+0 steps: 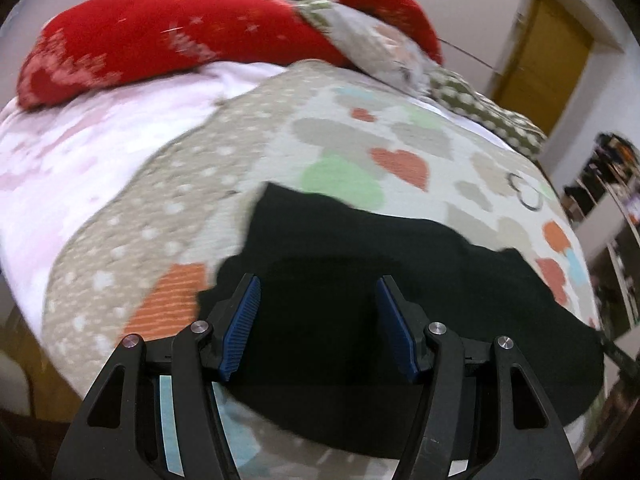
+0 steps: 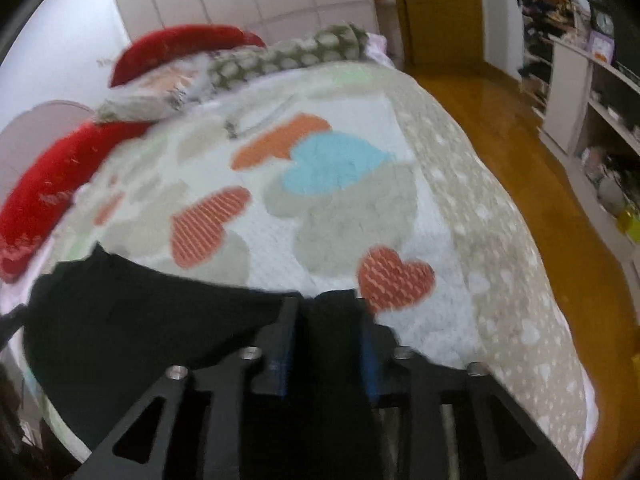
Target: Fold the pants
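Observation:
Black pants [image 1: 360, 232] lie spread on a bed quilt printed with hearts [image 1: 360, 140]. My left gripper [image 1: 318, 280] hovers over them, open, its blue pads [image 1: 240, 328] wide apart with only flat cloth below. In the right wrist view the pants [image 2: 140, 312] stretch off to the left. A bunched edge of black fabric sits between the fingers of my right gripper [image 2: 325, 304], which is shut on it, near the red striped heart [image 2: 394, 276]. The picture is blurred there.
Red pillows [image 1: 160, 36] and a dotted cushion [image 2: 288, 54] lie at the head of the bed. The quilt's [image 2: 340, 220] right edge drops to a wooden floor [image 2: 540, 160]. Cluttered shelves [image 2: 592, 92] and a wooden door [image 1: 548, 60] stand beyond.

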